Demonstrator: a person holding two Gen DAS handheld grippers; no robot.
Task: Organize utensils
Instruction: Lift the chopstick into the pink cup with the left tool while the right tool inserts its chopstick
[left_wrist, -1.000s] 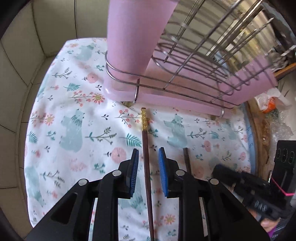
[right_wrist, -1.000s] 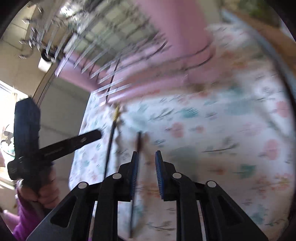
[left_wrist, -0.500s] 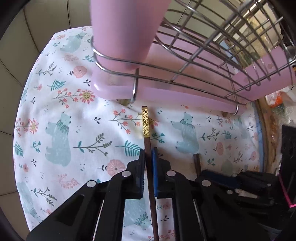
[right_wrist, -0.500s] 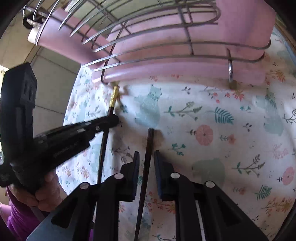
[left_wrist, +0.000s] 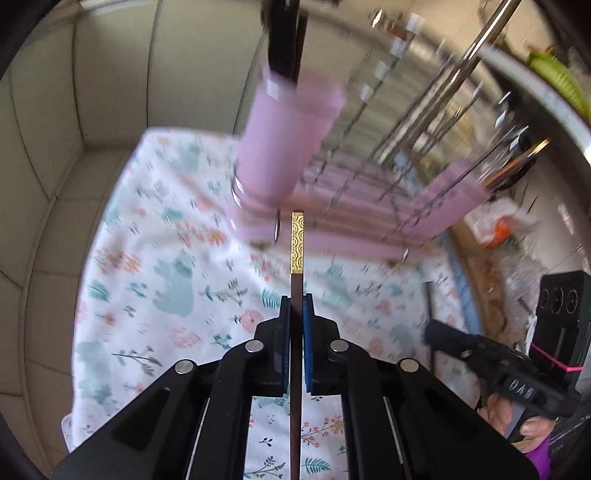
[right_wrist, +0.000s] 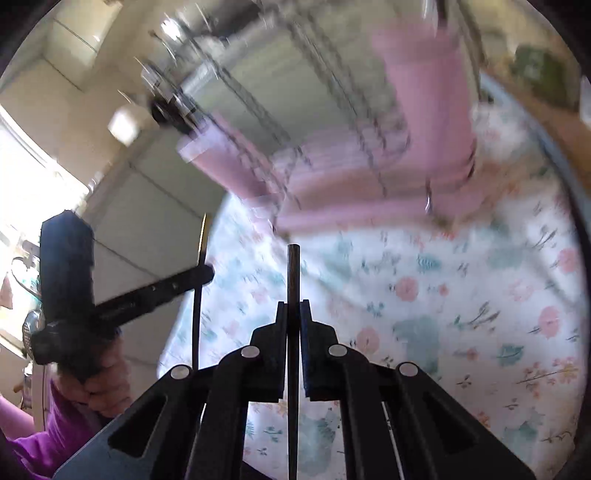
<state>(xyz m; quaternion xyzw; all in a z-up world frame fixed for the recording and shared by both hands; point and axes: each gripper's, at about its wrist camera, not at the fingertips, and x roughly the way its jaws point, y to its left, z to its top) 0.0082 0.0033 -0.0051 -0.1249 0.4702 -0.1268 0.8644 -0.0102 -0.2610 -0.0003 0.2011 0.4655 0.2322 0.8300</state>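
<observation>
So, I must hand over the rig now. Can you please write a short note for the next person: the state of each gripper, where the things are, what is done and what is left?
Left gripper: just closed, shut on the gold-tipped chopstick, lifted off the cloth.
Right gripper: just closed, shut on the plain chopstick, also lifted.
Pink cup: upright in the wire rack ahead of both grippers, dark utensils already standing in it.
Done: both chopsticks picked up.
Left: probably drop both into the cup, then release. Views are blurred, so check your aim first.
</observation>
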